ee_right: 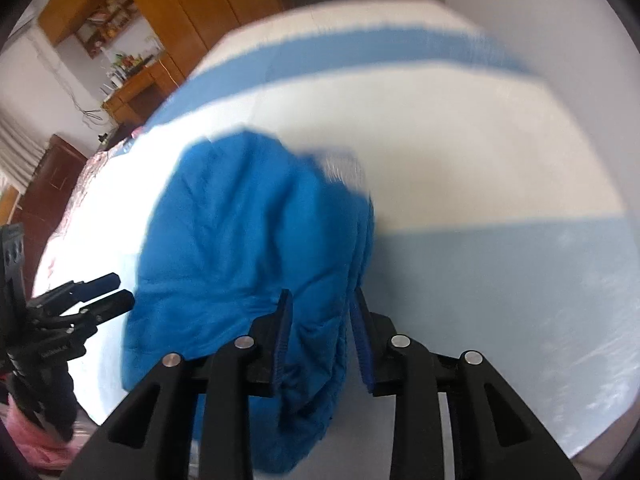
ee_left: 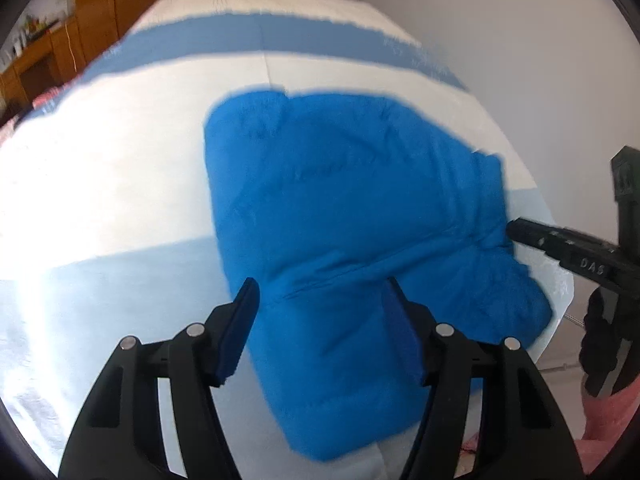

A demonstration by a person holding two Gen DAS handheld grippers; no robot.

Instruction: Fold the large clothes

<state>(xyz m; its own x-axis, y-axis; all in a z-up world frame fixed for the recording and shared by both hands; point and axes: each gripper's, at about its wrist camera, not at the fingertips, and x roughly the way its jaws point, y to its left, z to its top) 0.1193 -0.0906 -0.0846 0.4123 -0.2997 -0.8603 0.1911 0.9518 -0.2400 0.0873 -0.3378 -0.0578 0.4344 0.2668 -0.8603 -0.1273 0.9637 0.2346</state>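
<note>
Folded blue jacket (ee_left: pixel 340 208) lengthwise on bed; left gripper (ee_left: pixel 320 300) open, empty; right gripper (ee_right: pixel 322 312) part-open astride its edge.

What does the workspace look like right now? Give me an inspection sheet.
Surface: bed cover, white with blue stripes, lit brightly.
Job's things: blue garment, bunched and partly folded on the cover.
Clutter: pink fabric at the near edge.
Grippers: left hand-held gripper open above the garment; right hand-held gripper straddling a garment fold, pads not clearly pressing.
Cables: thin wire on the far wall.
Surroundings: wooden cabinets, shelf of small items, white wall.
</note>
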